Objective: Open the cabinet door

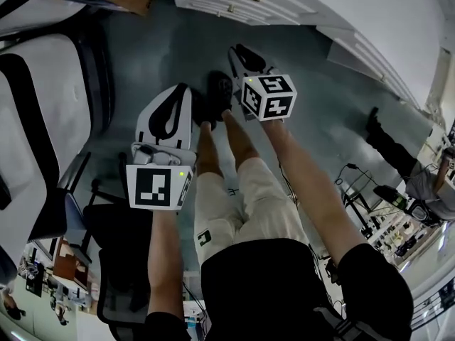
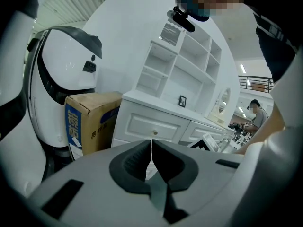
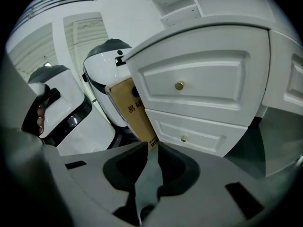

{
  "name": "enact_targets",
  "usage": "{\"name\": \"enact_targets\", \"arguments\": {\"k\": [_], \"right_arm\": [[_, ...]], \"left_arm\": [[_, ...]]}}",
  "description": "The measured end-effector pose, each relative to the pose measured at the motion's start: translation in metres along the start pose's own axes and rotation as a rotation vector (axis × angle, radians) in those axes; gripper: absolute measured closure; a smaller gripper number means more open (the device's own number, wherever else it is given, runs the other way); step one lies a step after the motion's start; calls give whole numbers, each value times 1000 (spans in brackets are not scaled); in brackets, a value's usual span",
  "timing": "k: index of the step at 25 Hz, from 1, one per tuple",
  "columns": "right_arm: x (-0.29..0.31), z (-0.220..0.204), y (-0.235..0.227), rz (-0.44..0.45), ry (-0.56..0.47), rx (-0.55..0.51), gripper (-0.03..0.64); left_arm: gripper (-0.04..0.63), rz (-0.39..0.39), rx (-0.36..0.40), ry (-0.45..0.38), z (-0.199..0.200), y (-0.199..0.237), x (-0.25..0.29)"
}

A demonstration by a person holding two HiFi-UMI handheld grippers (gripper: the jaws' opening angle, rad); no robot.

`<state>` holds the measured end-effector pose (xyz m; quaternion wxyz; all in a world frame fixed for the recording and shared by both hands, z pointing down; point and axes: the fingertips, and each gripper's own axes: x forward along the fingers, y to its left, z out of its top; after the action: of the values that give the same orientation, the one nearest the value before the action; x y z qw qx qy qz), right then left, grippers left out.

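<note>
The step in hand is the approach: nothing has been touched yet. The right gripper (image 3: 154, 148) has its jaws partly apart with nothing between them. It is aimed at the white panelled wooden cabinet (image 3: 222, 60), which stands upright on the grey floor (image 3: 279, 131) ahead, just beside a brown cardboard box (image 3: 132, 112). The left gripper (image 2: 151, 148) is empty, its jaws closed to a thin slit.

Two raised-panel fronts face the right gripper, each wider than tall, so their long axis runs level. The wide-angle bend makes it hard to tell which is a door rather than a drawer. Each carries a small round brass knob (image 3: 179, 85) pointing straight out at the gripper. The next move probably calls for bringing the open jaws either side of a knob, closing on it, then pulling outward.
</note>
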<state>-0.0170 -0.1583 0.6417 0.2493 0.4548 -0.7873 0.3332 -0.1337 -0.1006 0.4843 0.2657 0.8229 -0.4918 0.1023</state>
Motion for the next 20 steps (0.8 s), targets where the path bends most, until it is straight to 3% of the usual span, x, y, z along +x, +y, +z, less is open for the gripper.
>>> {"name": "enact_targets", "arguments": {"k": [11, 20], "right_arm": [[61, -11, -47, -110, -27, 86, 517], [107, -21, -70, -156, 9, 144, 485]], "left_arm": [[568, 13, -39, 15, -32, 11, 11], [568, 41, -85, -4, -31, 24, 22]]}}
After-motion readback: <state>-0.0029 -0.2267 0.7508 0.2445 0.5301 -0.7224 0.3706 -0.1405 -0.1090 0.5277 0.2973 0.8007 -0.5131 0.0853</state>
